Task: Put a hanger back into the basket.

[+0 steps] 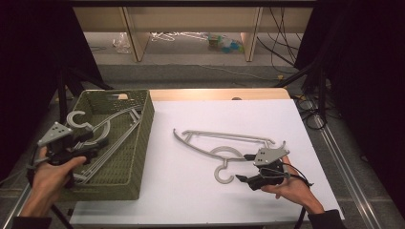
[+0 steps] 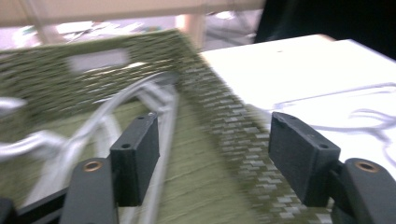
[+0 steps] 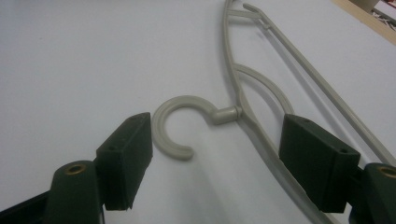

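A grey plastic hanger [image 1: 224,138] lies flat on the white table top [image 1: 191,200], its hook [image 1: 222,174] pointing toward the near edge. My right gripper [image 1: 244,168] rests low beside that hook. In the right gripper view its jaws [image 3: 215,158] stand open, with the hook [image 3: 177,126] and neck just ahead between them, untouched. Several more grey hangers [image 1: 112,126] lie in the green woven basket [image 1: 143,138] at the left. My left gripper [image 1: 93,145] hovers over the basket, open and with nothing in it [image 2: 215,158], above the hangers [image 2: 70,140] and the basket wall [image 2: 224,116].
The basket fills the table's left side and overhangs its near left corner. A wooden table edge [image 1: 215,94] runs along the back. Beyond it stand wooden shelf legs [image 1: 136,38] and floor clutter. Cables [image 1: 310,114] and dark stands flank the table.
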